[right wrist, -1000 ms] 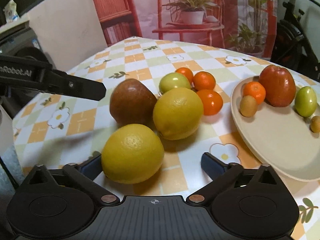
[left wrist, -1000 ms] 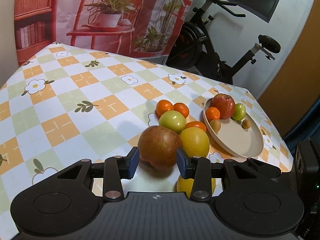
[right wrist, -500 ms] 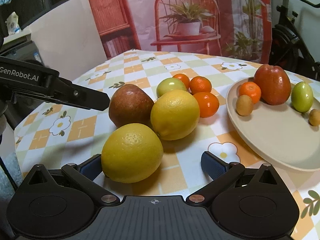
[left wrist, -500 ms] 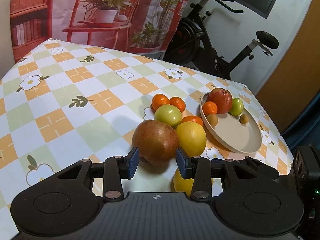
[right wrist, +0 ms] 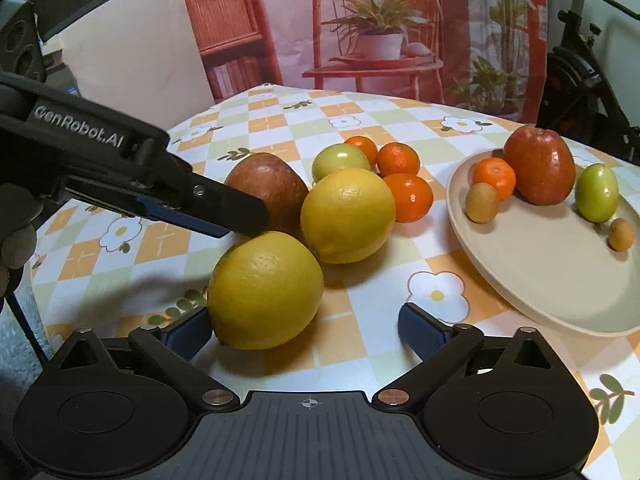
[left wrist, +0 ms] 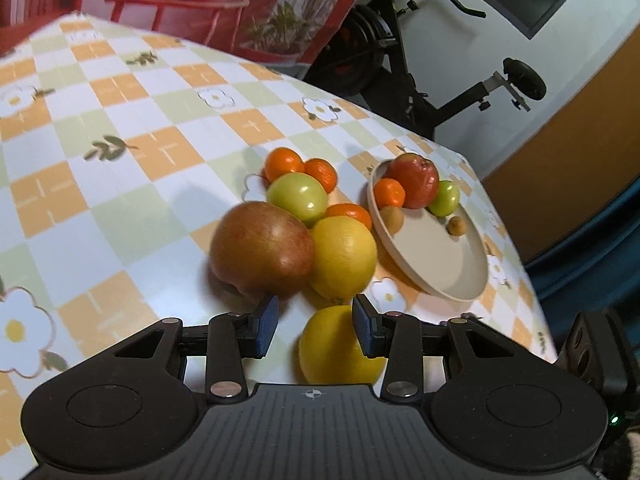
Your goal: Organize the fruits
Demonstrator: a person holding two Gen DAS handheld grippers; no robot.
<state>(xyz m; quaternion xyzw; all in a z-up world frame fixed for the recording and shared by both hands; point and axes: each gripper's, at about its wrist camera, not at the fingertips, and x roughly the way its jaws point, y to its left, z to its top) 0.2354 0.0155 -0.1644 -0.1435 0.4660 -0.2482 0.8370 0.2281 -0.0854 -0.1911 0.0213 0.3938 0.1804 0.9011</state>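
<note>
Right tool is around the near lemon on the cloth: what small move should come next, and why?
Probably finish closing the right tool on the near lemon: its jaws are closing, one pad close beside the fruit, the other apart, and the lemon sits outside the plate.

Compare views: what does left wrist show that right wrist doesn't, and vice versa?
Left wrist only: the exercise bike's saddle.
Right wrist only: the left gripper from the side, reaching over the near lemon, the right gripper closing around that lemon, one pad not yet on it, and a gloved hand.
Both: brown apple, far lemon, plate.
</note>
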